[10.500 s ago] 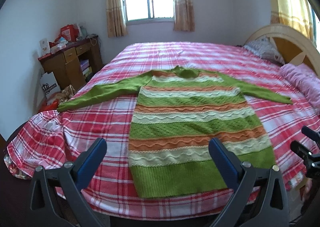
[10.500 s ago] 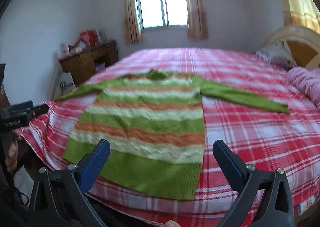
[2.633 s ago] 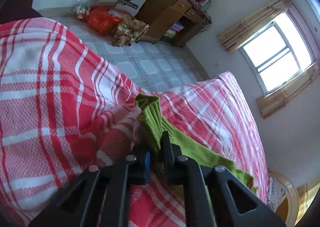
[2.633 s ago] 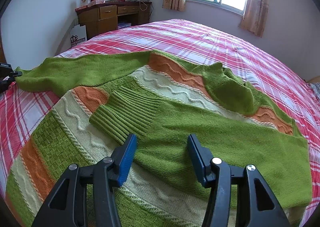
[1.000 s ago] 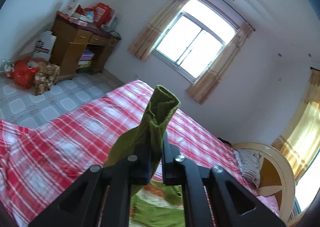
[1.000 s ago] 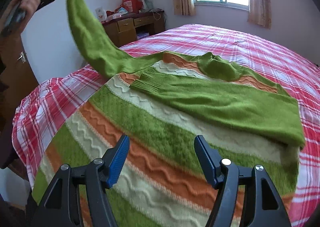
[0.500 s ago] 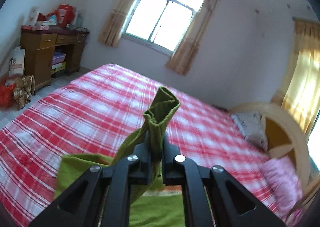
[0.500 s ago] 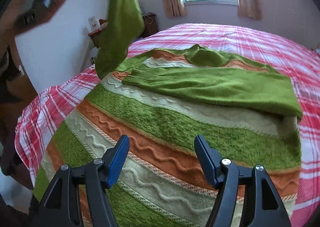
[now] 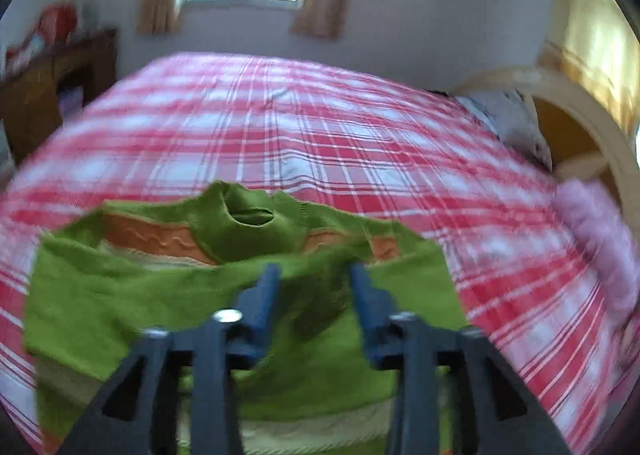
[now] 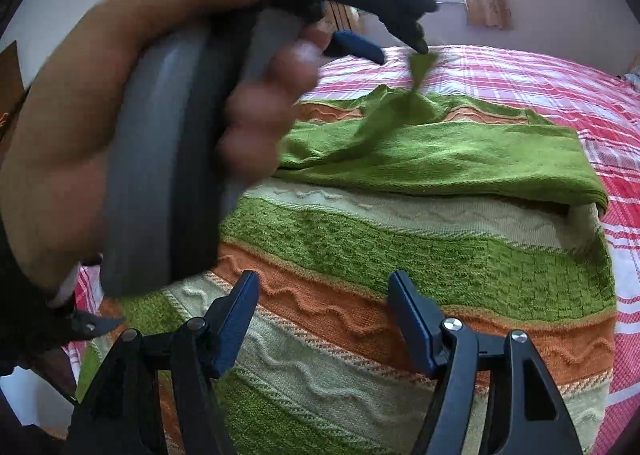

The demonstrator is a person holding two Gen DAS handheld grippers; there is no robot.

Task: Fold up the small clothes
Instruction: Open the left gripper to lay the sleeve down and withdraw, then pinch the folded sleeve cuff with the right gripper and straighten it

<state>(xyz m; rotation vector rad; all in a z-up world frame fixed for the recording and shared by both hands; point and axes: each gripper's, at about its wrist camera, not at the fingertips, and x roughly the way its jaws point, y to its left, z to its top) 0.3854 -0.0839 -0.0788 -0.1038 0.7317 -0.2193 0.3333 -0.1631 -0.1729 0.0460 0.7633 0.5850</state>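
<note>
So the left tongs (image 9: 314, 287) are opening right now over the chest of the striped sweater (image 10: 400, 255), which is lying spread flat on the plaid bed (image 9: 320, 127). Half a second back they were clenched on the left sleeve's cuff (image 10: 420, 65) and holding it up in the air; now the jaws are spreading and the sleeve is slumping down across the body near the collar (image 9: 248, 215) (the left view is pretty blurred, so I can't tell if any fabric is still snagged on a pad, though in the right view the cuff tip looks like it's dangling just under the jaw tips). The right sleeve (image 10: 460, 159) is already lying folded across the chest, so both sleeves are basically in. The right tongs (image 10: 322, 319) are hanging released and empty over the near, lower stripes, with the person's left hand (image 10: 120, 115) looming big on the left. I'm guessing the hem-to-collar fold is coming next.
</note>
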